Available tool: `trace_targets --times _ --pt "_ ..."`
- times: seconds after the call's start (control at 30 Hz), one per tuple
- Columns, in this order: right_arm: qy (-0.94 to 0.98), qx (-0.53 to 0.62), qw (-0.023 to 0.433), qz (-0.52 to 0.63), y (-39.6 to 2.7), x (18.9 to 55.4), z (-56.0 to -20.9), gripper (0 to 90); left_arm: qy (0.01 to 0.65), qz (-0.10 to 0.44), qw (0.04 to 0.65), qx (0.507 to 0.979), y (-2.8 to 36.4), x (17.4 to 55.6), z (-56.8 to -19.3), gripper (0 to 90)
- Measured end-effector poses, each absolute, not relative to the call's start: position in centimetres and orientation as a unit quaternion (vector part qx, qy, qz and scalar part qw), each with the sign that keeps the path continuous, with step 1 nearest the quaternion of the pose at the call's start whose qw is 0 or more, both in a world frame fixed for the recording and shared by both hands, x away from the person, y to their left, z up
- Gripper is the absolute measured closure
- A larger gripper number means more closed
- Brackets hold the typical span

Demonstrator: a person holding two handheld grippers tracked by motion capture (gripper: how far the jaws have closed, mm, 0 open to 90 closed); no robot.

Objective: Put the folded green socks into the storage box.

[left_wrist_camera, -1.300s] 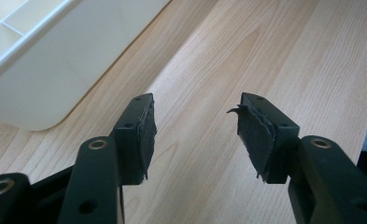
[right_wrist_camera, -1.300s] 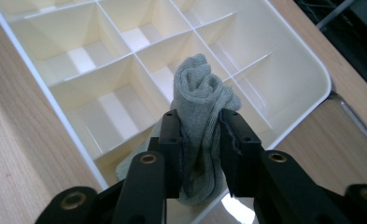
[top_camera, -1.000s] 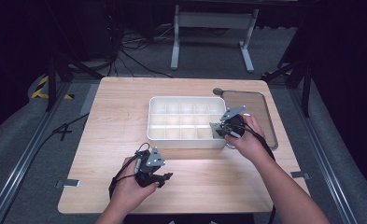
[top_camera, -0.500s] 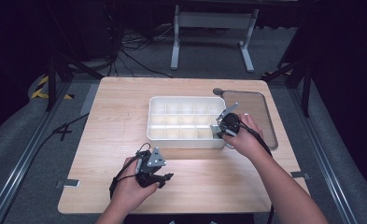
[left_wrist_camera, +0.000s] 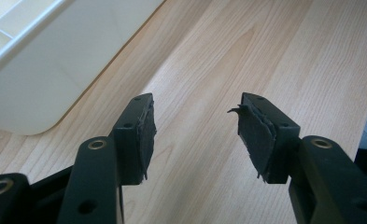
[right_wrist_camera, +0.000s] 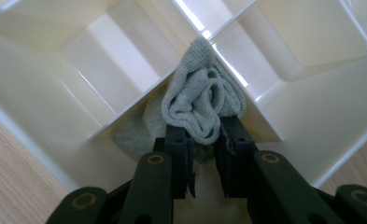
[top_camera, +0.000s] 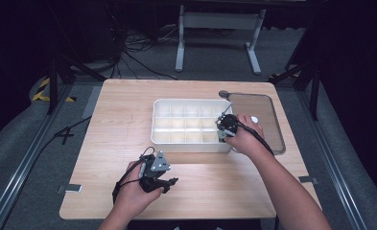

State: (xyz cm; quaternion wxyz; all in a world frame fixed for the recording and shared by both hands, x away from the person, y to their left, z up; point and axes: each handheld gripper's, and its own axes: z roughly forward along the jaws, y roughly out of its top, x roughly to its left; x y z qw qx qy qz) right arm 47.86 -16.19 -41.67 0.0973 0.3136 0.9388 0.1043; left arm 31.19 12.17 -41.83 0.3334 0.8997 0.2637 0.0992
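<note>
A white box (top_camera: 191,103) divided into several compartments stands mid-table. My right gripper (top_camera: 222,132) reaches over its near right corner. In the right gripper view its jaws (right_wrist_camera: 204,135) are pinched on a bunched grey-green knitted cloth (right_wrist_camera: 195,102), which rests against a crossing of the divider walls (right_wrist_camera: 125,60). These jaws have just been closing with the cloth between them. My left gripper (top_camera: 169,184) hovers low over the bare wood near the front edge, open with nothing between its pads (left_wrist_camera: 195,133). The box's rounded corner (left_wrist_camera: 45,70) lies to its upper left.
A clear flat lid (top_camera: 267,120) with a small white dot on it lies right of the box, beside the right hand. The wooden table (top_camera: 123,120) has bare room left of the box. Dark floor, cables and a stand's legs surround the table.
The right hand has shifted a little leftward over the box's near right corner, carrying its gripper with it. The left hand has kept still.
</note>
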Motion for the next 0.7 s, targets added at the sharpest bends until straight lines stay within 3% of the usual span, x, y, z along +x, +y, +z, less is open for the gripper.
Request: trace_targets --times 0.5,0.7 --pt "0.940 0.325 0.068 0.076 -15.8 48.9 -41.8 75.6 0.264 0.099 0.336 0.899 12.2 31.1 -41.8 46.8" --pt "0.946 0.306 0.077 0.078 -15.8 48.7 -41.6 72.3 0.271 0.099 0.337 0.896 12.6 31.0 -41.7 46.5"
